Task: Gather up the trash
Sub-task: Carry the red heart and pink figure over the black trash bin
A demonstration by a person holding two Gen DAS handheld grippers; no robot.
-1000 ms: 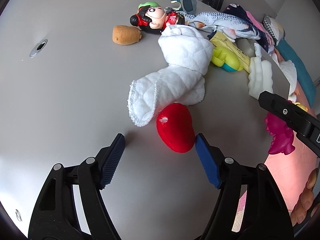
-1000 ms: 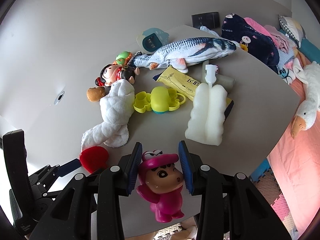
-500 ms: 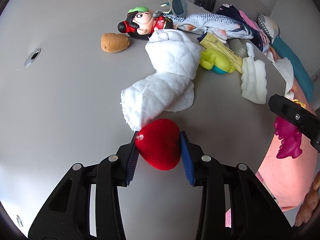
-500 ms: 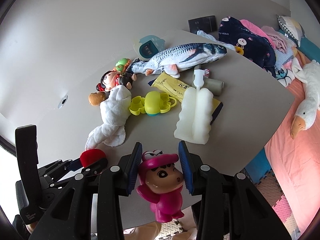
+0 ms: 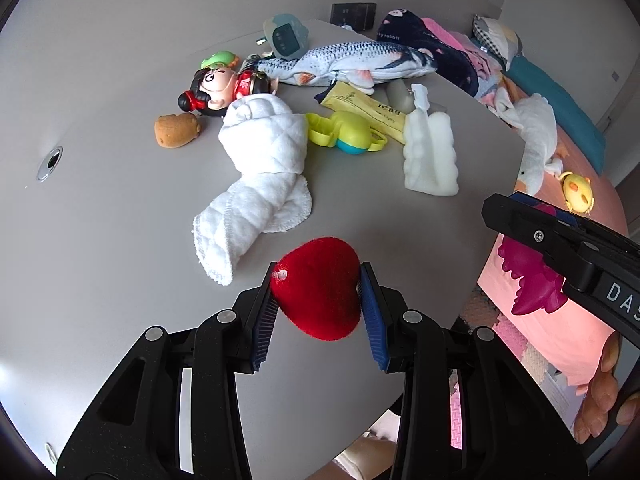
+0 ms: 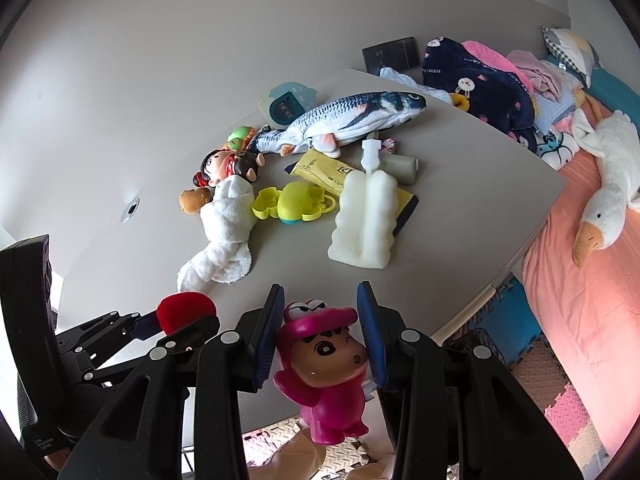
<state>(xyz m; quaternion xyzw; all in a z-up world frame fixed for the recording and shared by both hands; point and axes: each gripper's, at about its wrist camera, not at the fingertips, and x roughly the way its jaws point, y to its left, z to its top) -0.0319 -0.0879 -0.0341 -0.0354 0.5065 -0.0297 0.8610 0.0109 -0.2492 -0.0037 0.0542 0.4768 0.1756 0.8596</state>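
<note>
our left tongs [image 5: 318, 300], spread a second ago, now pinch the fuzzy red heart-shaped plush [image 5: 318, 288], lifted off the grey tabletop [image 5: 100, 240], while our right tongs [image 6: 320, 328] pinch the magenta plastic cartoon figurine [image 6: 324, 376].

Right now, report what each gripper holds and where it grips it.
The left gripper clamps the red plush heart across its two sides. The right gripper pinches the pink cartoon figure at the head, body hanging below.

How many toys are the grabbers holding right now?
2. The red heart sits squeezed in the left gripper. The pink cartoon figure is pinched in the right gripper, past the table edge.
</note>
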